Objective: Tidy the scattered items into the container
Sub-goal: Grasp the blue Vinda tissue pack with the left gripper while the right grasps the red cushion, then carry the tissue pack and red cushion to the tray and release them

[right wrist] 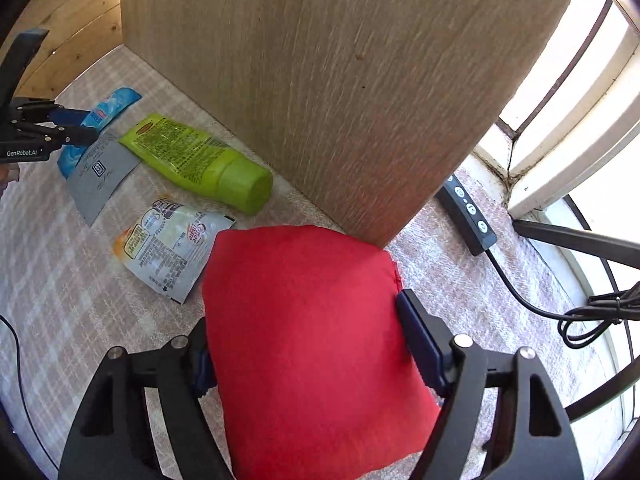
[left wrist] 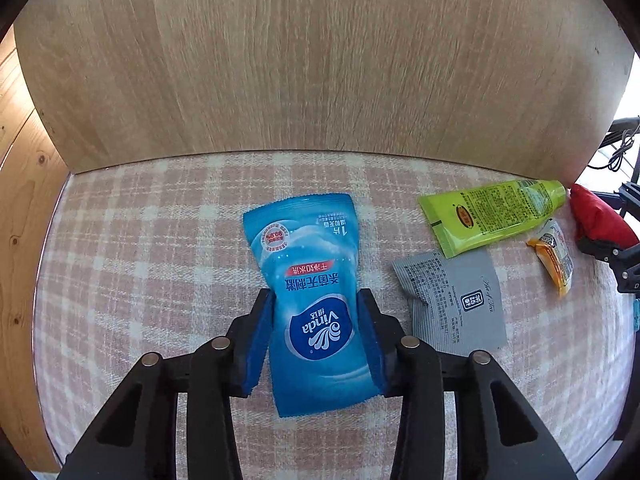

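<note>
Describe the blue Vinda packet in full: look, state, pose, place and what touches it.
The blue Vinda packet is a glossy plastic sachet, blue with a white swirl logo, a red band of Chinese text and a round red badge, its end seams crimped. It looks sealed and a little puffed. It lies flat on the pink checked cloth in front of a wooden panel, its print upside down in the left wrist view. The left gripper's blue-padded fingers press its two long sides. A grey tea sachet lies beside it, apart.

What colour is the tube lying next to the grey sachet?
Lime green, cap included; the tube shows best in the right wrist view, beside the grey sachet.
</note>
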The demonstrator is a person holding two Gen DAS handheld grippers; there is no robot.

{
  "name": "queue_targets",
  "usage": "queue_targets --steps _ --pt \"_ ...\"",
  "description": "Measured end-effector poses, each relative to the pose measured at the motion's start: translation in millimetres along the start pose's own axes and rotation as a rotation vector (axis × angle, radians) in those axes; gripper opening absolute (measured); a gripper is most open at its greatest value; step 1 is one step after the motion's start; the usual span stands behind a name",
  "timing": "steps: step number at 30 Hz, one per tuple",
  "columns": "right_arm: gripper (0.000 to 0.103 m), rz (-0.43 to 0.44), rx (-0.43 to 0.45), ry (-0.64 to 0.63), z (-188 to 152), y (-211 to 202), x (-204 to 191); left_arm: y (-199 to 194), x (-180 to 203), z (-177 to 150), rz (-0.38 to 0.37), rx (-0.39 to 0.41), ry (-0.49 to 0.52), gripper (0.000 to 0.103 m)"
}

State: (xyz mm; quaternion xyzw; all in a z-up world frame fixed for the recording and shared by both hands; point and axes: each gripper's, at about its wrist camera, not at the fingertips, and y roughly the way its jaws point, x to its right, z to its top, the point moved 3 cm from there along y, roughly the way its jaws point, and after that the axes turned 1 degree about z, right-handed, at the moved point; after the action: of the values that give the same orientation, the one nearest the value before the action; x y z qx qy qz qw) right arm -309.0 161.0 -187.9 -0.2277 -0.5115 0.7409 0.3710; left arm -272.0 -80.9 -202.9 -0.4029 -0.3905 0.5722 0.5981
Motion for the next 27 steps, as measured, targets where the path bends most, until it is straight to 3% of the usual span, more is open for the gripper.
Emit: queue_targets --steps 4,9,20,27 --pt "0.051 0.036 0.041 0.059 -5.3 -19.9 3.9 8.5 -9.6 -7.2 -0.017 0.007 -0.023 0.029" --pt "0.04 0.061 0.097 0.121 -15.8 -40.5 2.5 10.2 -19.7 -18.6 -0.046 0.019 -0.056 0.021" --pt "0.037 0.099 0.261 0.265 -36.7 -90.8 -28.8 -45.5 -20.3 -50.1 -0.098 0.122 -0.081 0.02" --pt "0.037 0.095 0.357 0.403 -69.3 -145.5 -59.8 -93.5 -3.9 -57.6 -0.14 0.199 0.001 0.02"
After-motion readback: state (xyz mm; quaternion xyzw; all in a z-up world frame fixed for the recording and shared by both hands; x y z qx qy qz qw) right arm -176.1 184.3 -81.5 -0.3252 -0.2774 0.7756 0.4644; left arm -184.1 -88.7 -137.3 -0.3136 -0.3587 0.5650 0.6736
